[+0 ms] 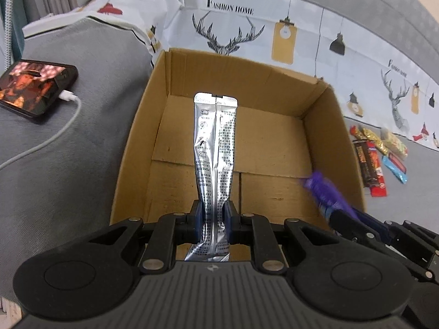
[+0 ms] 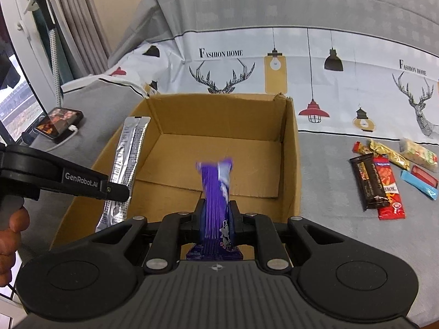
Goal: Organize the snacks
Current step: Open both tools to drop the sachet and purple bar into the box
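Note:
My left gripper (image 1: 214,213) is shut on a long silver snack packet (image 1: 215,142) that sticks out over the open cardboard box (image 1: 137,148). The right gripper (image 2: 217,213) is shut on a purple snack packet (image 2: 215,183), held above the near edge of the same box (image 2: 290,164). In the left wrist view the purple packet (image 1: 326,189) shows blurred at the box's right wall. In the right wrist view the silver packet (image 2: 126,164) and the left gripper's black body hang over the box's left wall. The box's floor is bare cardboard.
Several snack packets (image 2: 384,175) lie on the grey bed cover right of the box, also visible as a cluster (image 1: 378,156) in the left wrist view. A phone (image 1: 33,87) on a white charging cable lies left. A printed pillow stands behind the box. A hand (image 2: 11,235) holds the left gripper.

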`<control>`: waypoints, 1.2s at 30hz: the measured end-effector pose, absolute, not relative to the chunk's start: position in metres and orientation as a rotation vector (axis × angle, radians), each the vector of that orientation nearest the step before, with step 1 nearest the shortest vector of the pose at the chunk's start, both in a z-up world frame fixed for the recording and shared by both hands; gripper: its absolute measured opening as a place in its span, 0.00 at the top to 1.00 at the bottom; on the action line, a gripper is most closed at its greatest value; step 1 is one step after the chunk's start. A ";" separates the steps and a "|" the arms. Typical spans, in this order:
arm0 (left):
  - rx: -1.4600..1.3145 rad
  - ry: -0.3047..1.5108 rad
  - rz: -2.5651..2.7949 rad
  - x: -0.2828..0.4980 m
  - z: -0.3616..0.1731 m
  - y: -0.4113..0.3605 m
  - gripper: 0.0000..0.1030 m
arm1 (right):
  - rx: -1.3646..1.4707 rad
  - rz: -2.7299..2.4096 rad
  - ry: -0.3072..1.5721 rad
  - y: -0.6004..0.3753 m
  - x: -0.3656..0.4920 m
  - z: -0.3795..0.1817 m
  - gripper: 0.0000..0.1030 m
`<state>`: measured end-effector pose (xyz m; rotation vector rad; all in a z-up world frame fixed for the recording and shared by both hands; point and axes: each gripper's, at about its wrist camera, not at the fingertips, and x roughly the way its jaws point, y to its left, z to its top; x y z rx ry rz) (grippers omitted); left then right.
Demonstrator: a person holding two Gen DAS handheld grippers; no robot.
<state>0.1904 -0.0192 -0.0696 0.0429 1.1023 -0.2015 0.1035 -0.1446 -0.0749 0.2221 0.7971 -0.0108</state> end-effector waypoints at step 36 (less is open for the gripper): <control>0.066 1.041 -0.075 0.039 -0.038 0.023 0.00 | 0.173 -0.071 0.706 -0.112 -0.039 -0.014 0.09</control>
